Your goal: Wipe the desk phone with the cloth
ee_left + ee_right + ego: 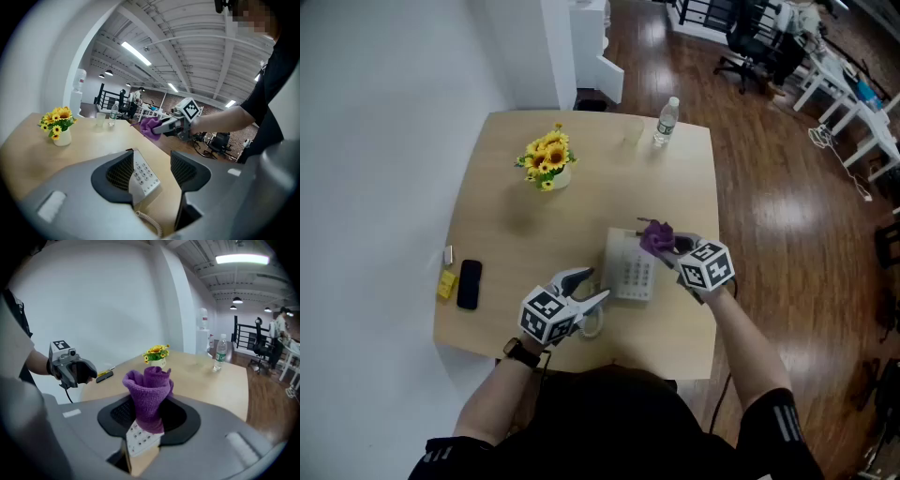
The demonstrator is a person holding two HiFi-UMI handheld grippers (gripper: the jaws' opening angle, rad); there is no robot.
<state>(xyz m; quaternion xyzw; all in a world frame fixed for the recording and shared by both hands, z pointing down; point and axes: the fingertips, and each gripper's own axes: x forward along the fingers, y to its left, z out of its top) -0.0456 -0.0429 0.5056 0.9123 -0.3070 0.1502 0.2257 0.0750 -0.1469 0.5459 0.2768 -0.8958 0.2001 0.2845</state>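
Left gripper (594, 284) was held jaws spread and empty, beside the desk phone (628, 272) on the table (516, 234). The cloth (655, 236), soft and floppy-looking, was pinched mid-bunch by the right gripper (670, 246) over the phone.

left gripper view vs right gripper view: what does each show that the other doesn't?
Only the left gripper view: the right gripper seen from outside and the coiled white handset cord.

Only the right gripper view: the left gripper seen from outside and a black smartphone near the table edge.

Both: the white desk phone, the purple cloth clamped in the right gripper, the sunflowers in a white vase and the clear plastic water bottle.
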